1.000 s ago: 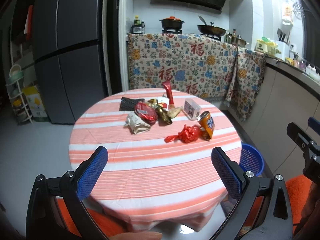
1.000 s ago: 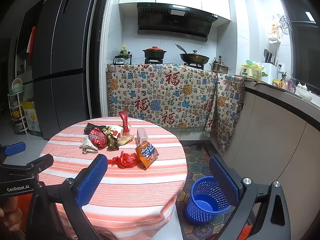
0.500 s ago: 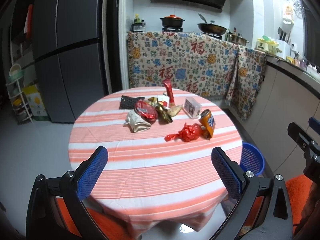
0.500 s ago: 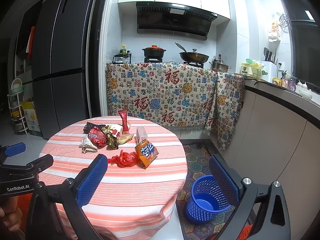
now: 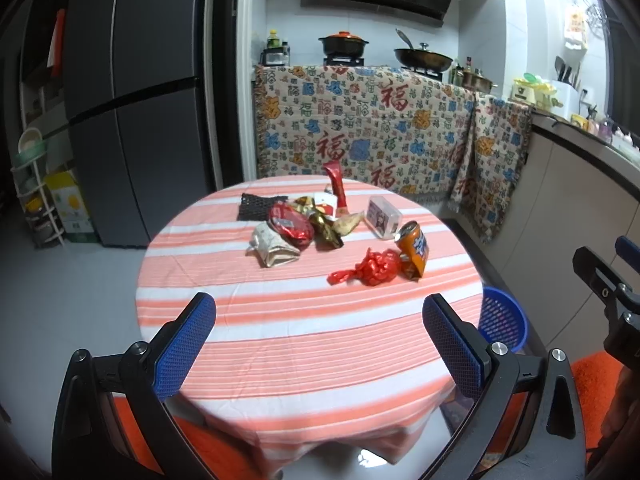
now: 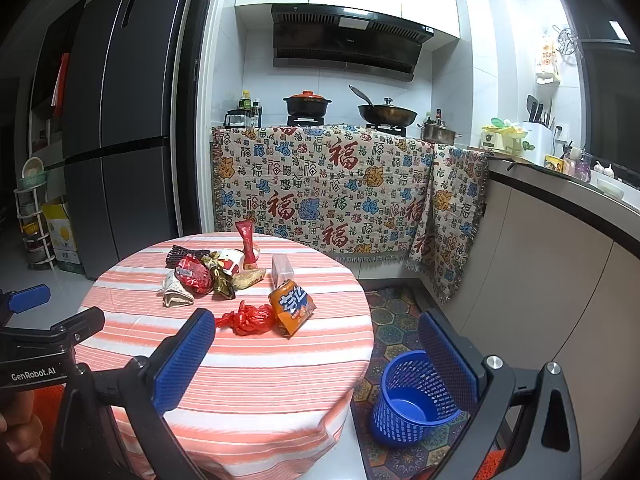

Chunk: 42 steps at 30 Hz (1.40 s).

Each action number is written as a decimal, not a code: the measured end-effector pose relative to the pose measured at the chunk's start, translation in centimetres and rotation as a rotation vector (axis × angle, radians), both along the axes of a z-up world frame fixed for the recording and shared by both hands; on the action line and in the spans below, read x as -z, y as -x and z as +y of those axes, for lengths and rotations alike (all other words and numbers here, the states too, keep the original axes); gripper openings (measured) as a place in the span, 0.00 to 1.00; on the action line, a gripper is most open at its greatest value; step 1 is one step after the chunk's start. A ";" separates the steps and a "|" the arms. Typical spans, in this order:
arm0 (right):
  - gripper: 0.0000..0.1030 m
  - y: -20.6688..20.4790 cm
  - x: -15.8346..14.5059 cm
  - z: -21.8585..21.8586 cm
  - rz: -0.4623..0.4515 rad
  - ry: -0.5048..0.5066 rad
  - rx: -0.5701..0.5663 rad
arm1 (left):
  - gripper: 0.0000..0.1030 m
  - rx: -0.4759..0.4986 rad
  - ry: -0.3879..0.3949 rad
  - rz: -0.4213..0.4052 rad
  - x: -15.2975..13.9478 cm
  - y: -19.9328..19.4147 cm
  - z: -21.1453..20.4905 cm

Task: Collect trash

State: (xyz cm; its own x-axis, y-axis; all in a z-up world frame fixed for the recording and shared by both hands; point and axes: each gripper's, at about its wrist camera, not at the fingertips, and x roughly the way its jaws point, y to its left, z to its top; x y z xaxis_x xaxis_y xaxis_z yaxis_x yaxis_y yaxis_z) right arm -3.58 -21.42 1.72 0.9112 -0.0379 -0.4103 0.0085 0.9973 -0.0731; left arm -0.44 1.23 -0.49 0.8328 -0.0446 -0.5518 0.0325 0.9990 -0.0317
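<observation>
Trash lies in a loose pile on the round striped table [image 5: 304, 332] [image 6: 256, 364]: a crumpled red plastic bag [image 5: 374, 266] [image 6: 250, 319], an orange snack bag [image 5: 414, 248] [image 6: 291, 306], a red round wrapper [image 5: 290, 224] [image 6: 194, 275], a beige crumpled wrapper [image 5: 272, 246], a tall red wrapper [image 5: 336, 188] [image 6: 247, 242], a black mesh piece [image 5: 258, 206] and a small clear box [image 5: 383, 222]. A blue mesh basket [image 6: 416, 398] [image 5: 502, 322] stands on the floor right of the table. My left gripper [image 5: 318, 346] and right gripper [image 6: 314, 360] are open, empty, short of the table's near edge.
A dark fridge [image 5: 132, 92] stands at back left. A counter draped in patterned cloth [image 5: 368, 132] with a stove, pot and wok runs behind the table. A counter [image 6: 560, 248] runs along the right. A patterned rug [image 6: 396, 328] lies under the basket.
Both views have shifted slightly; the table and trash sit a touch lower in the left view. Both grippers stay open. Nothing on the table has moved.
</observation>
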 end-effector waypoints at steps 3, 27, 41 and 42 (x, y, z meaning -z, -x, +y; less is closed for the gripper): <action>1.00 0.0 -0.1 0.0 -0.001 0.000 0.000 | 1.00 0.008 -0.001 0.000 -0.2 0.1 -0.2; 1.00 -0.3 0.4 -0.3 0.020 0.004 0.002 | 1.00 0.022 -0.009 0.009 0.1 0.0 -0.6; 1.00 -0.8 0.7 -0.4 0.032 0.016 0.018 | 1.00 0.028 -0.010 0.018 0.5 -0.4 -0.8; 1.00 -0.8 0.7 -0.4 0.033 0.016 0.018 | 1.00 0.028 -0.009 0.019 0.6 -0.4 -0.8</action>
